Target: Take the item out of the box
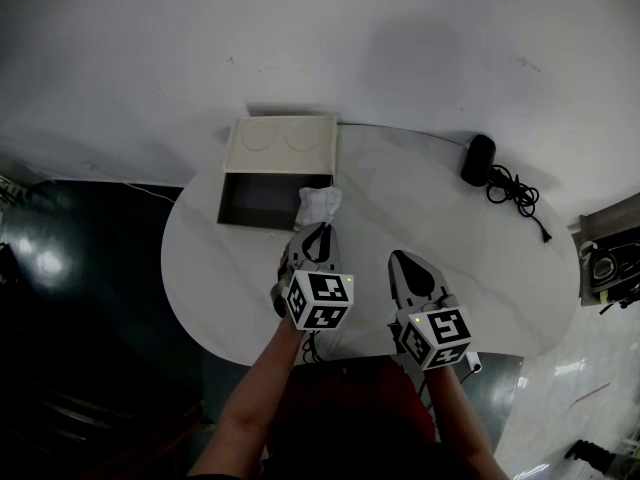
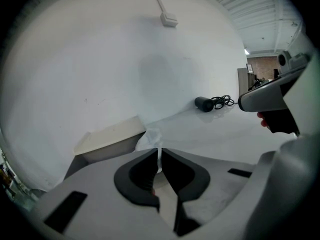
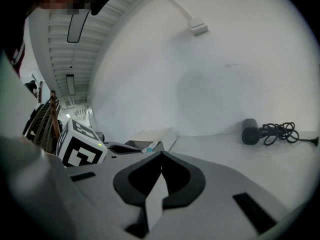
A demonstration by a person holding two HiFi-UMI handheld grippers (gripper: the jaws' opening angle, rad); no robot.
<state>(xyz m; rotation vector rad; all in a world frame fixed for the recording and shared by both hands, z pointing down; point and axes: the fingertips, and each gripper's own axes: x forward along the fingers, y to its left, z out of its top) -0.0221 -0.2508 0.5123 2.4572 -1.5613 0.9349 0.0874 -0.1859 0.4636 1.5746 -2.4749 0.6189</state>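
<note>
An open box [image 1: 240, 203] with a dark inside and a cream lid [image 1: 281, 146] folded back stands at the far left of the white oval table [image 1: 480, 258]. A crumpled white item [image 1: 318, 205] sits at the box's front right corner, over its edge. My left gripper [image 1: 320, 226] is shut on it; in the left gripper view a thin fold of the white item [image 2: 151, 136] is pinched between the jaws of that gripper [image 2: 160, 151], with the box [image 2: 107, 144] just behind. My right gripper [image 1: 398, 256] hovers to the right, shut and empty [image 3: 161, 156].
A black cylindrical device [image 1: 478, 159] with a coiled black cable [image 1: 518, 193] lies at the table's far right; the same device [image 3: 250, 132] shows in the right gripper view. A white wall stands behind the table. Dark floor lies to the left, and clutter shows at the right edge [image 1: 605, 258].
</note>
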